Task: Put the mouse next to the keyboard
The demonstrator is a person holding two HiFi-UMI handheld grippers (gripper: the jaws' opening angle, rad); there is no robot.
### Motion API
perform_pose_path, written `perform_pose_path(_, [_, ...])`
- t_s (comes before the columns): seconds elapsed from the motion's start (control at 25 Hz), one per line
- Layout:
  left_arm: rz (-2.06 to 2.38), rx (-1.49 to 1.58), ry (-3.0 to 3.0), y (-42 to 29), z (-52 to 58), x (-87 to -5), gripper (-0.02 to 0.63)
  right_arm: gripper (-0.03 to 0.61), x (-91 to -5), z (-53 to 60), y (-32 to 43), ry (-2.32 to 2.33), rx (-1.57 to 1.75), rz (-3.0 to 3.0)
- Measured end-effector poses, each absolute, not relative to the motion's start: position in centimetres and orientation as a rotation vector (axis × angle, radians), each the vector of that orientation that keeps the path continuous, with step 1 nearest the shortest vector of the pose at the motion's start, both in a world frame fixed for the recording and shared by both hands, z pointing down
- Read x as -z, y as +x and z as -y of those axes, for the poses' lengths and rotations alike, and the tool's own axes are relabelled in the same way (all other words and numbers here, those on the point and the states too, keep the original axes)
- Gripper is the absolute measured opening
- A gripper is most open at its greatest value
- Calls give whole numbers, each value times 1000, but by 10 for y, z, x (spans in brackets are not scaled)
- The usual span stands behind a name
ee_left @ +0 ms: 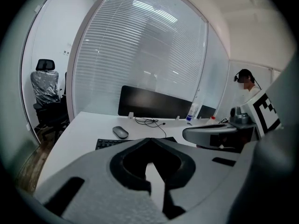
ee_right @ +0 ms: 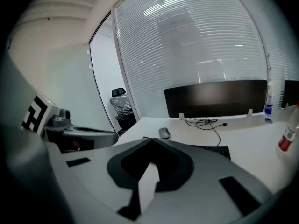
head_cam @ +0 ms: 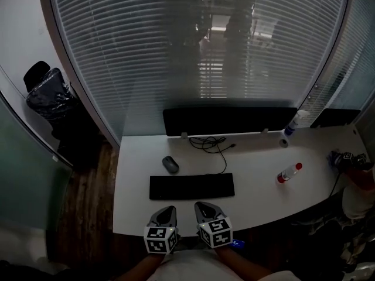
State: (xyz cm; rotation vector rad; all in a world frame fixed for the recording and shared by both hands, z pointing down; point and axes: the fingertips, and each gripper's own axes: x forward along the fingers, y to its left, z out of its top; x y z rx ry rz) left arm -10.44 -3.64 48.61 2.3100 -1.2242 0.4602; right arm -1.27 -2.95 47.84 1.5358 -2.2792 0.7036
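Note:
A grey mouse (head_cam: 170, 164) lies on the white desk (head_cam: 258, 201), just beyond the left end of a black keyboard (head_cam: 191, 187). Both grippers hover side by side at the desk's near edge, short of the keyboard. My left gripper (head_cam: 166, 213) has its jaws closed tip to tip, with nothing between them; in its own view the left gripper (ee_left: 149, 140) points toward the mouse (ee_left: 120, 132) and keyboard (ee_left: 110, 143). My right gripper (head_cam: 205, 208) is likewise shut and empty; past the right gripper (ee_right: 152, 140) I see the mouse (ee_right: 164, 133) and keyboard (ee_right: 219, 150).
A black monitor (head_cam: 229, 120) stands at the desk's back with a loose cable (head_cam: 212, 144) in front. A red-capped bottle (head_cam: 289, 173) lies at the right, a spray bottle (head_cam: 295, 123) behind it. An office chair (head_cam: 50, 95) stands left. A person (ee_left: 246, 80) stands to the right.

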Motion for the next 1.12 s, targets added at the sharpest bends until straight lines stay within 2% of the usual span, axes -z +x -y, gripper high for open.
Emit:
perform_pose_path(0.68, [1278, -477, 2255, -126, 94, -509, 6, 4, -488, 89, -15, 1442, -639, 2304])
perform_pose_path(1.12, [1323, -479, 2194, -146, 151, -544, 6, 3, -527, 148, -25, 1389, -614, 2265])
